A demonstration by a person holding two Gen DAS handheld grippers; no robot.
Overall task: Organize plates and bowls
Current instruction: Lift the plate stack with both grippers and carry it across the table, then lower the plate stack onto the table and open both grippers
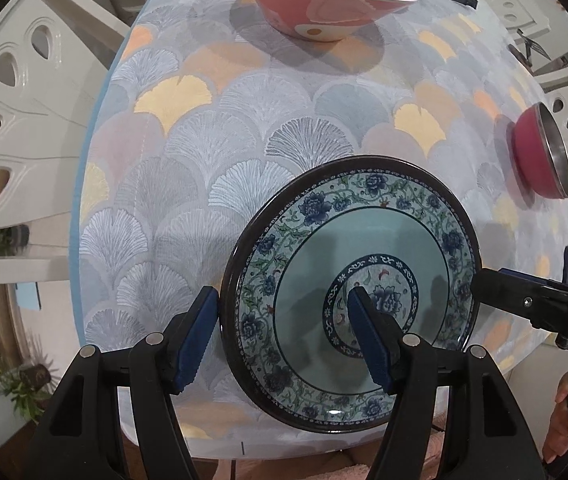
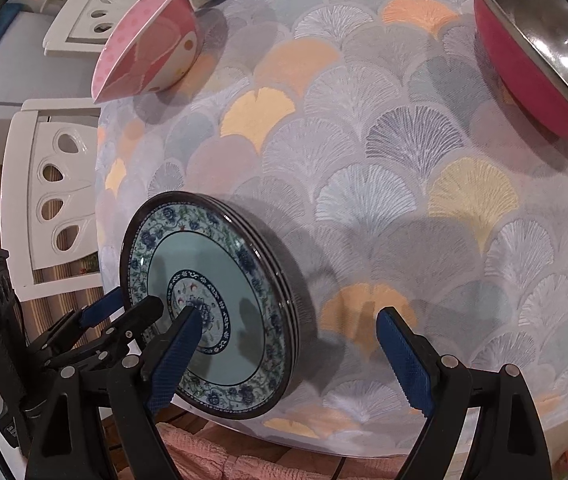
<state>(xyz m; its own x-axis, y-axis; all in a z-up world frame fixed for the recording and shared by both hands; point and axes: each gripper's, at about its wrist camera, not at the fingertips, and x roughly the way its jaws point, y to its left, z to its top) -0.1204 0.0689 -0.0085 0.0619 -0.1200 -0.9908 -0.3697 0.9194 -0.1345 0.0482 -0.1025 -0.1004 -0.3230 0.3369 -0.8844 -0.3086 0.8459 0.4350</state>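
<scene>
The stack of blue floral plates [image 1: 353,296] sits at the near edge of the table [image 1: 188,184], right under the left gripper [image 1: 289,340], whose spread jaws straddle the left rim with 1 pad over the centre (nothing pinched). The right gripper [image 2: 291,356] hangs open on the stack's right side, so the left looks nearer for a rim grab.

Stacked plates [image 2: 220,312] sit at the table's [image 2: 363,160] near edge, bowls [image 2: 152,40] behind them.

Home dining room: clothed table [image 1: 188,152], chairs [image 1: 12,128]
</scene>
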